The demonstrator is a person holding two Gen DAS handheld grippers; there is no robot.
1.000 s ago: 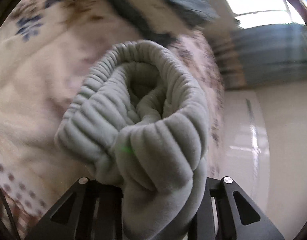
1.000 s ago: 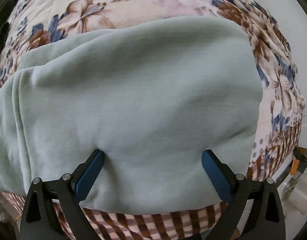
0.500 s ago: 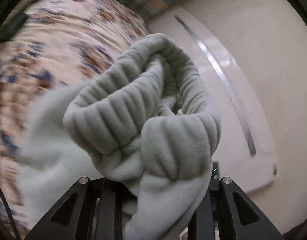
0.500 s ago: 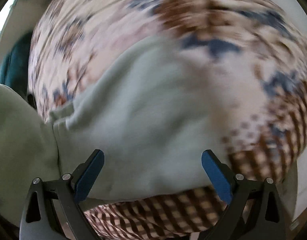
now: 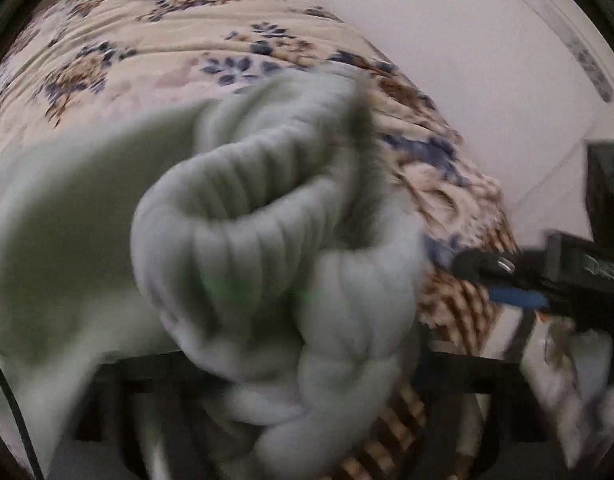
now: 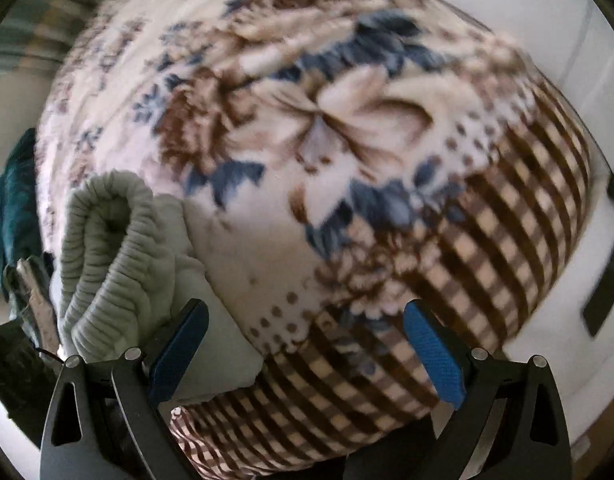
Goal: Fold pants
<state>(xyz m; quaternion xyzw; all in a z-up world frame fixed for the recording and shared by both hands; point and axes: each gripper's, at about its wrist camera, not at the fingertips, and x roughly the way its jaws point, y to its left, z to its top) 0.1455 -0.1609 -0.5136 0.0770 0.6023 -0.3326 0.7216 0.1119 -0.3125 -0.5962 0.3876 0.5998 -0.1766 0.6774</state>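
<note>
My left gripper (image 5: 275, 380) is opening, the bunched waistband of the pale green pants (image 5: 267, 240) between its jaws, over the flowered blanket (image 5: 127, 60). My right gripper (image 6: 307, 344) gapes wide, empty, pants just left of it

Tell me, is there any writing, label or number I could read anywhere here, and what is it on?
None can be read.
Pale marks on the black body of the right claw, seen in the left camera: too blurred to read.
The pants, the flowered blanket and the wall show no writing.
</note>
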